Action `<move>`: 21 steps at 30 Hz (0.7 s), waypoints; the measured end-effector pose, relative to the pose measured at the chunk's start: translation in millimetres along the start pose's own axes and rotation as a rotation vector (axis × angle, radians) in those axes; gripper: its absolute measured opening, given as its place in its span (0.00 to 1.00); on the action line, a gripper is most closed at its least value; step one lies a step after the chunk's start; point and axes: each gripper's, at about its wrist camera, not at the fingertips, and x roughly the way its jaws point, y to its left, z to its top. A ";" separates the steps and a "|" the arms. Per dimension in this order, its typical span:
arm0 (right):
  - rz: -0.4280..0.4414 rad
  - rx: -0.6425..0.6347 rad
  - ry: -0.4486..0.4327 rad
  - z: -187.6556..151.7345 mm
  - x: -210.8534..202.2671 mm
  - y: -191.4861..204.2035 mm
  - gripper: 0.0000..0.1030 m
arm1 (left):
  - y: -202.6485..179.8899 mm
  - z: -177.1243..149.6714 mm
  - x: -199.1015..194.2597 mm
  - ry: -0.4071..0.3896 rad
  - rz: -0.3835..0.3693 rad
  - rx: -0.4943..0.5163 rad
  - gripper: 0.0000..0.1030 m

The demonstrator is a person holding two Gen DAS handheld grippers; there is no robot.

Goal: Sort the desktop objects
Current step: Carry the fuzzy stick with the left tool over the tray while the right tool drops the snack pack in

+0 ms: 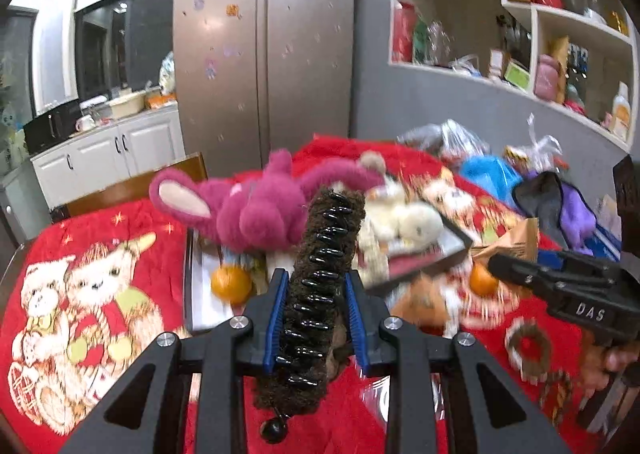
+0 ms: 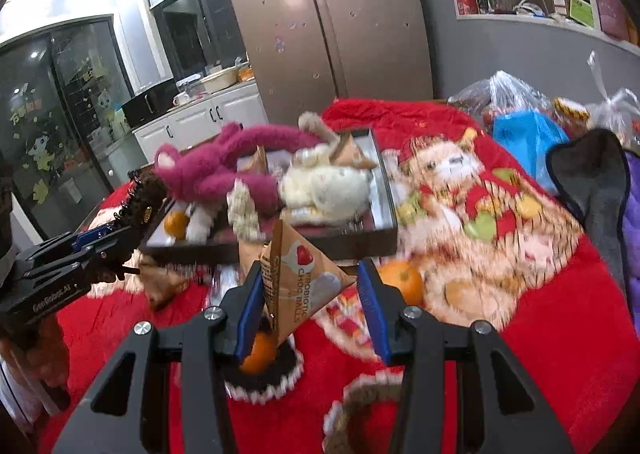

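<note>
My left gripper (image 1: 317, 286) is shut on a brown fuzzy hair claw clip (image 1: 322, 286) with black teeth, held above the red blanket; it also shows in the right wrist view (image 2: 138, 205). My right gripper (image 2: 310, 286) holds a tan triangular snack packet (image 2: 304, 278) marked "Probiotic Choc Balls" between its blue pads, above the blanket. The right gripper shows at the right edge of the left wrist view (image 1: 560, 286). A dark tray (image 2: 384, 209) holds a pink plush (image 2: 224, 169), a cream plush (image 2: 324, 189) and an orange (image 2: 176, 223).
Oranges lie on the red blanket (image 2: 560, 314) at the right of the gripper (image 2: 402, 280) and under it (image 2: 258, 350). Another tan packet (image 2: 162, 282) lies at the left. Plastic bags (image 2: 516, 93), a blue bag (image 2: 524, 137) and dark cloth (image 2: 600, 173) crowd the right side.
</note>
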 end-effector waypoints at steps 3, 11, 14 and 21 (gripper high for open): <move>0.005 -0.016 0.002 22.7 18.9 11.7 0.45 | -3.0 11.5 13.2 -0.016 0.010 -0.029 0.28; 0.038 0.057 0.093 64.4 97.0 14.9 0.45 | -1.9 20.3 44.8 -0.018 -0.002 -0.090 0.28; 0.061 0.059 0.074 62.4 105.2 14.1 0.45 | -2.5 16.5 52.6 -0.005 0.001 -0.073 0.28; 0.025 0.023 0.131 48.8 126.9 16.0 0.45 | -0.6 6.4 71.5 0.033 0.018 -0.063 0.28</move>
